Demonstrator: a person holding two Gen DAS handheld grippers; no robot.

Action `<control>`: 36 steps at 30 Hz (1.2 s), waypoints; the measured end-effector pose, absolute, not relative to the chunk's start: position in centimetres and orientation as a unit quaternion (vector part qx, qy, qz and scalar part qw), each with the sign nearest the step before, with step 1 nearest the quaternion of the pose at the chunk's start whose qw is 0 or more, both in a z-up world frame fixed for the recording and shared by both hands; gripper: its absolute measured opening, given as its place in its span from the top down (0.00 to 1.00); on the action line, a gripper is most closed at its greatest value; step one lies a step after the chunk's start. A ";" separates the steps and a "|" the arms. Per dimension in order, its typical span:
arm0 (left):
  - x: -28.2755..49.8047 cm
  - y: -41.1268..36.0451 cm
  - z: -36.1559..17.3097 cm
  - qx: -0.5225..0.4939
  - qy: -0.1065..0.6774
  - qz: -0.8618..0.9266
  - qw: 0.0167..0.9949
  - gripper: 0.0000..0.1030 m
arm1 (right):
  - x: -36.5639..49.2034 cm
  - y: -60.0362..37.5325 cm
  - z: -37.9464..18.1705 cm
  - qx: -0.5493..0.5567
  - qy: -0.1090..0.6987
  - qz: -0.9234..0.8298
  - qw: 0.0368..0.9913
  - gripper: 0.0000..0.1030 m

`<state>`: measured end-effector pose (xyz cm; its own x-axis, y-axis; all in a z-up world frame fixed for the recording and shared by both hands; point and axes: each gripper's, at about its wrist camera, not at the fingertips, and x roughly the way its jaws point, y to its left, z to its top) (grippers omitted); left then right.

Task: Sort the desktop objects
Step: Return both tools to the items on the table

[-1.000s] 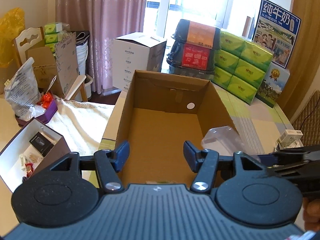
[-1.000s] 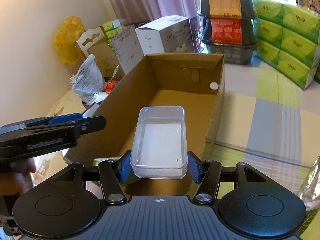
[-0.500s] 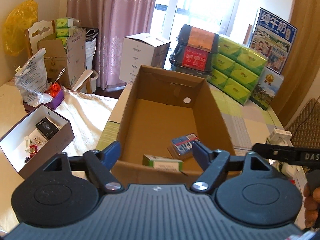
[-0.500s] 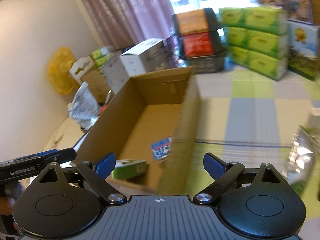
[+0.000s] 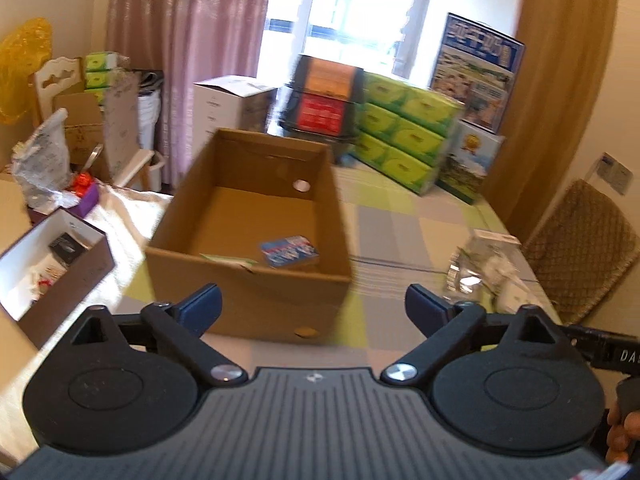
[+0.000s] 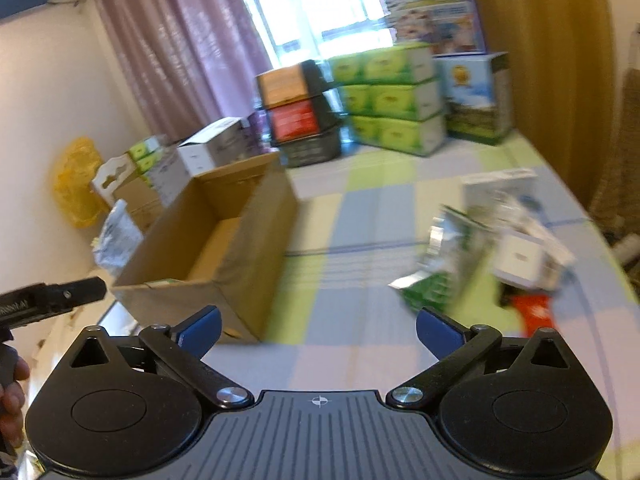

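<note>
Right gripper (image 6: pixel 318 330) wide, empty; left gripper (image 5: pixel 312 306) wide, empty. Box (image 5: pixel 256 216) ahead-left, holding card (image 5: pixel 289 251). Unsorted pile (image 6: pixel 492 248) on table (image 6: pixel 360 248), right. Step judged: between picks. Next: reach pile, close on one item.

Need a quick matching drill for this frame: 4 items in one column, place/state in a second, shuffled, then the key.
Items:
1. blue printed card pack
2. open brown cardboard box
3. right claw
4. red flat packet

Places/states:
A. open, holding nothing
B. lying on the checked tablecloth, in the pile to the right of the box
C. lying inside the box, on its floor
D. standing on the table, top flaps gone or folded, two items visible inside

Pairs: 1-C, 2-D, 3-A, 4-B
</note>
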<state>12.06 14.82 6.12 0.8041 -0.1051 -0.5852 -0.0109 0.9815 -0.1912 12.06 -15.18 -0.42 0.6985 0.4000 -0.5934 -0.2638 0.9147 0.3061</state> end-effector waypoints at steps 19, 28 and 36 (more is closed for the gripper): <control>10.3 2.2 6.1 -0.036 0.322 -0.117 0.939 0.01 | 4.3 -26.4 -0.8 0.115 0.308 0.059 0.943 0.02; 11.8 0.8 5.6 -0.020 0.323 -0.140 0.936 0.01 | 4.2 -26.4 -0.4 0.098 0.302 0.051 0.947 0.02; 14.1 -0.1 3.7 -0.015 0.340 -0.159 0.927 0.01 | 5.2 -26.6 -1.0 0.089 0.305 0.035 0.948 0.02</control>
<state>14.07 -0.06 3.69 0.7183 -0.3058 -0.6250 0.2854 0.9487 -0.1362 5.25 -26.61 -0.97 0.8114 0.1200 -0.5720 -0.0114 0.9818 0.1897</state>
